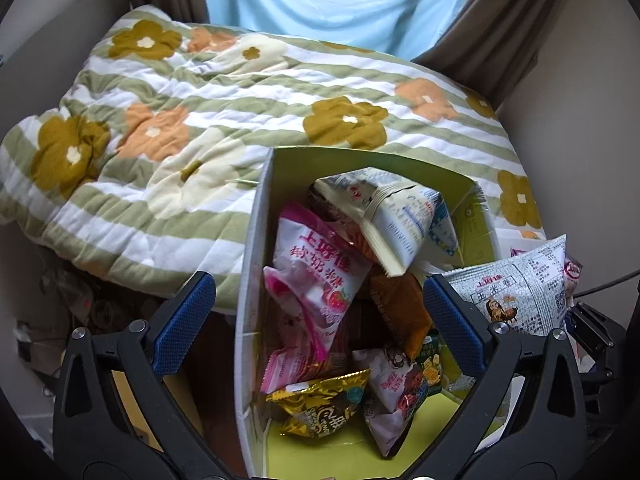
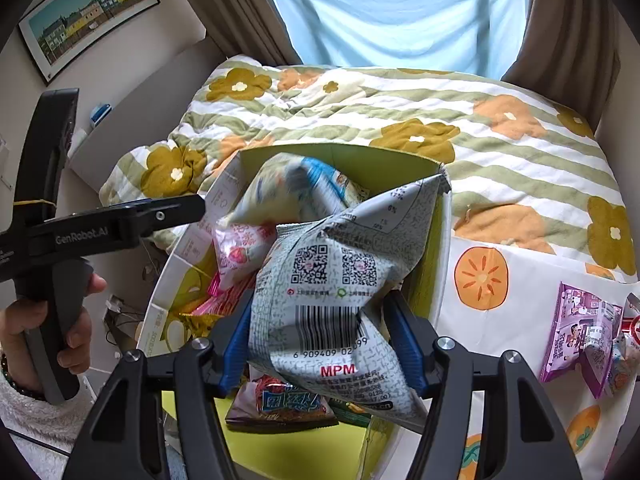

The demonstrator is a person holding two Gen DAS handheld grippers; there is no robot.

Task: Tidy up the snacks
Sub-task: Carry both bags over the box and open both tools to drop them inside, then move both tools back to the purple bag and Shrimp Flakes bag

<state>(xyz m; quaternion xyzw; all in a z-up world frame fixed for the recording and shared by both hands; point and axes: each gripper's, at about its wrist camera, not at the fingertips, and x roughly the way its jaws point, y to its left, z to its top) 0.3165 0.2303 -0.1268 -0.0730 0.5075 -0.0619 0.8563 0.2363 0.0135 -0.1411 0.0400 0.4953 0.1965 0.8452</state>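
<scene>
A cardboard box [image 1: 250, 248] with a yellow-green inside holds several snack packets: a pink one [image 1: 316, 264], a white one [image 1: 396, 216], a gold one [image 1: 324, 408]. My left gripper [image 1: 320, 312] is open and empty, straddling the box's left wall. My right gripper [image 2: 324, 344] is shut on a grey-white snack bag [image 2: 340, 288] with QR codes and a barcode, held over the box [image 2: 440, 280]. That bag also shows in the left wrist view [image 1: 520, 288] at the box's right side. A pale packet [image 2: 288, 188] looks blurred above the box contents.
The box stands by a bed with a striped flowered quilt [image 1: 224, 104]. Purple snack packets [image 2: 580, 328] lie on a white cloth with orange fruit prints [image 2: 500, 276] to the right. The left gripper's body and the hand on it [image 2: 52, 236] are at left. Curtains and a window are behind.
</scene>
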